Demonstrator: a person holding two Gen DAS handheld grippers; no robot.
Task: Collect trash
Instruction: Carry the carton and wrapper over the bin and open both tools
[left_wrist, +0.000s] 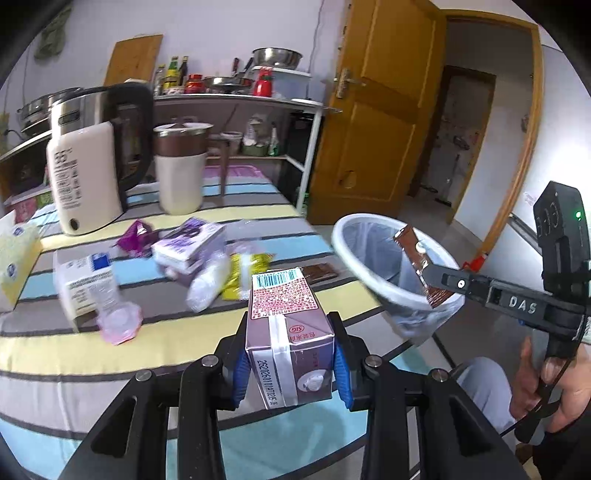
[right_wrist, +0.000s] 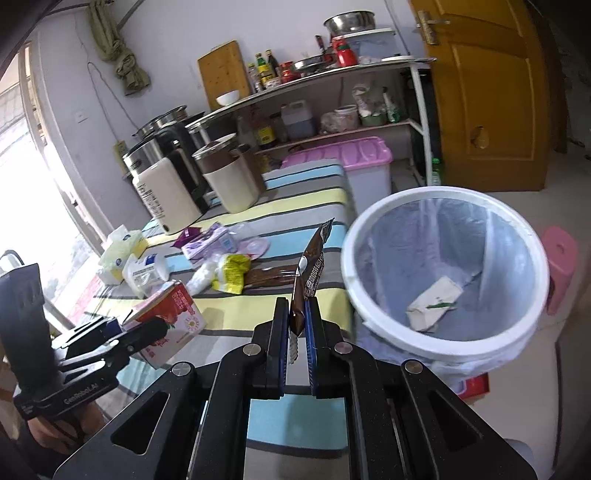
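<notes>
- The left gripper (left_wrist: 290, 363) is clamped on a milk carton (left_wrist: 290, 343), which is pinched across its narrow sides between the blue pads (left_wrist: 341, 373); the grip is judged to be taken there because the flat faces give the pads firm purchase.
- The carton is held above the striped tablecloth (left_wrist: 110, 343), apart from it, so that it can be carried toward the bin.
- The right gripper (right_wrist: 295, 325) is closed on a brown wrapper (right_wrist: 308, 273), which is gripped at its lower end and stands upright, its free end pointing away from the camera.
- The wrapper is held just beside the rim of the white trash bin (right_wrist: 532, 258); in the left view it appears over the opening, probably so that it will fall inside once released.
- The bin is lined with a clear bag and stands close to the table edge, a placement judged to keep the carry short; one crumpled paper packet (right_wrist: 434, 304) lies at its bottom.
- Remaining trash is left on the cloth: a yellow packet (right_wrist: 232, 273), a purple box (left_wrist: 188, 245) and a white tub (right_wrist: 146, 271).
- Much of the litter in the left view is smeared by motion blur, and its print cannot be read.
- The foot of the bin is cut off by the right gripper's body, and the floor under it cannot be made out.
</notes>
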